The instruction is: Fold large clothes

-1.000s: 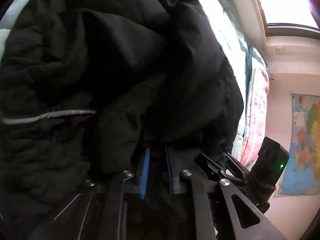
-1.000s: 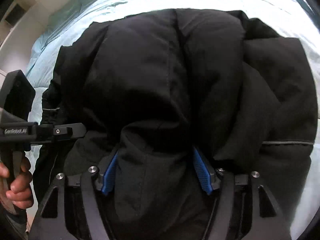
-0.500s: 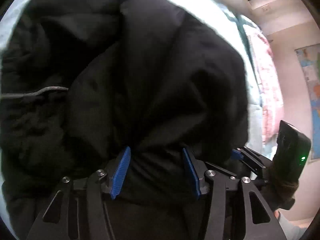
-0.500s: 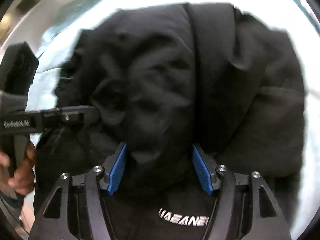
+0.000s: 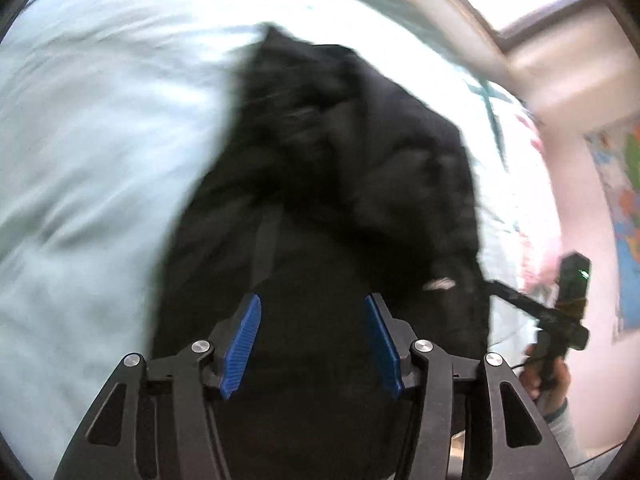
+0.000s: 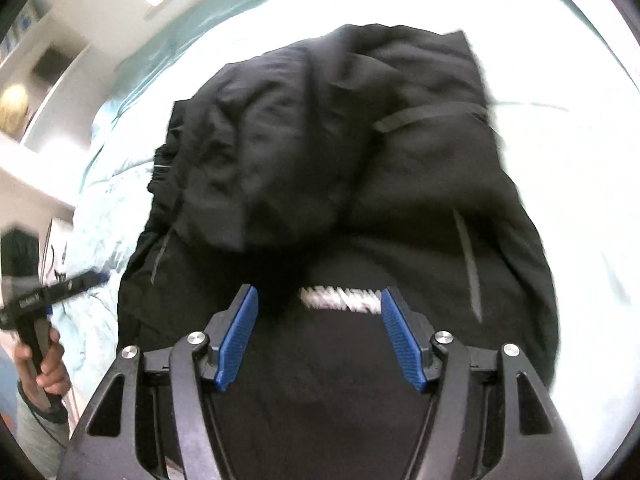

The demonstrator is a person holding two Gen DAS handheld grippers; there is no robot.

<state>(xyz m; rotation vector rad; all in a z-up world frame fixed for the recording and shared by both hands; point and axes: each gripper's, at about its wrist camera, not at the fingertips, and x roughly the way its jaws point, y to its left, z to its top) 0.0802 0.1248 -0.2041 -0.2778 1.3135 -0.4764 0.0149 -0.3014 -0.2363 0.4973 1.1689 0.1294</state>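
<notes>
A large black padded jacket point(image 5: 344, 184) lies bunched on a pale blue bed sheet point(image 5: 92, 152); it also shows in the right wrist view point(image 6: 328, 168), with white lettering point(image 6: 340, 298) on its near part. My left gripper point(image 5: 312, 320) is open above the jacket's near edge, with nothing between its blue pads point(image 5: 242, 342). My right gripper point(image 6: 318, 316) is open above the lettering and holds nothing. Each gripper shows in the other's view, at the right point(image 5: 516, 300) and at the left point(image 6: 80, 282).
The sheet point(image 6: 560, 128) surrounds the jacket on all sides. A pink patterned cloth point(image 5: 532, 208) lies at the bed's far right. A wall map point(image 5: 624, 216) hangs at the right. The person's hand point(image 6: 50, 364) holds the left gripper's handle.
Both grippers have let go of the jacket and pulled back from it. The jacket has dropped onto the bed, and more sheet shows around it.
</notes>
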